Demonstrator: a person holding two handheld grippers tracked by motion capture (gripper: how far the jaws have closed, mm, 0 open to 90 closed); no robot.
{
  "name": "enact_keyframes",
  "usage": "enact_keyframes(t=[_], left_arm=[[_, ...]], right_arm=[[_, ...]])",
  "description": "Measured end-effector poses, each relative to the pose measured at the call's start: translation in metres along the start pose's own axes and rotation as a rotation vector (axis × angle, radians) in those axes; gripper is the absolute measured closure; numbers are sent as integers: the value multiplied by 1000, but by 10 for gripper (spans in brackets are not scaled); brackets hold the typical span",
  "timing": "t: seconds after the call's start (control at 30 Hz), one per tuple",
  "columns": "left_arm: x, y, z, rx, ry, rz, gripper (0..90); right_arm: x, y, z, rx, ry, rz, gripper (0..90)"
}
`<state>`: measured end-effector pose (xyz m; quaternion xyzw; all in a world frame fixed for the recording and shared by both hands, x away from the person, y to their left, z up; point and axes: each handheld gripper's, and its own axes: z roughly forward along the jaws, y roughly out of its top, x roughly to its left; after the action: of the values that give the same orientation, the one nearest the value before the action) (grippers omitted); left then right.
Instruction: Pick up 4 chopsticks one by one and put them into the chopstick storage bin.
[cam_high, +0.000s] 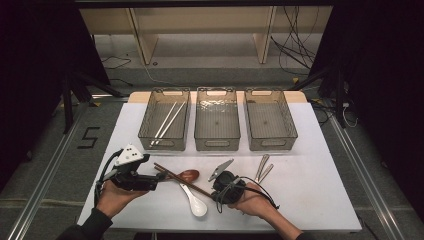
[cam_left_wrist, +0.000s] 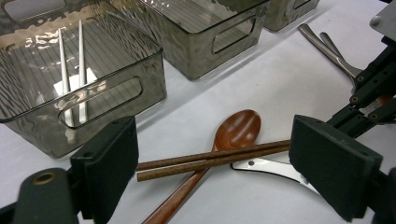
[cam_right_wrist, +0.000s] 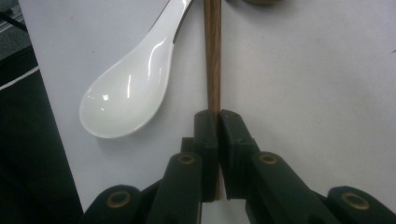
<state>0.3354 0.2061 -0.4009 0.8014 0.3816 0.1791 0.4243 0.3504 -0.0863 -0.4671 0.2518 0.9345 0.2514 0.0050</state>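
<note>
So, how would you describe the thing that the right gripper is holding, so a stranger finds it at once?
Start from the white table and its three clear bins; look at the near edge in front of them. There the right gripper is shut on a pair of brown wooden chopsticks. They cross a wooden spoon and are dark and thin, unlike the white chopsticks in the left bin.

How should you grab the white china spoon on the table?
Grip the white china spoon by its thin handle, coming straight down with the jaws across it. The handle is narrow and lies flat; the rounded bowl is wide and glossy, so likely slippery. The brown wooden chopsticks cross nearby.
</note>
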Motion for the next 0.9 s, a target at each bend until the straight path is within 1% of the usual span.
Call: enact_keyframes(t=[0.23, 0.37, 0.43, 0.53, 0.6, 0.7, 0.77, 0.9], left_arm=[[0, 0, 0, 0, 1, 0, 154], [0, 0, 0, 4, 2, -2, 155], [1, 0, 0, 5, 2, -3, 154], [1, -1, 0, 6, 3, -5, 155], [2, -1, 1, 7, 4, -7, 155], [2, -1, 1, 12, 5, -10, 155], [3, -1, 1, 16, 8, -9, 155], [4, -2, 2, 24, 18, -31, 155]], right_arm=[[1, 1, -2, 3, -5, 12, 871], [2, 1, -3, -2, -15, 0, 873], [1, 1, -3, 2, -17, 1, 873], [0, 1, -5, -9, -13, 3, 874], [0, 1, -6, -16, -11, 16, 874], [-2, 1, -8, -23, -11, 24, 874], [-2, 1, -9, -38, -15, 21, 874], [-4, 2, -16, -66, -17, 25, 874]])
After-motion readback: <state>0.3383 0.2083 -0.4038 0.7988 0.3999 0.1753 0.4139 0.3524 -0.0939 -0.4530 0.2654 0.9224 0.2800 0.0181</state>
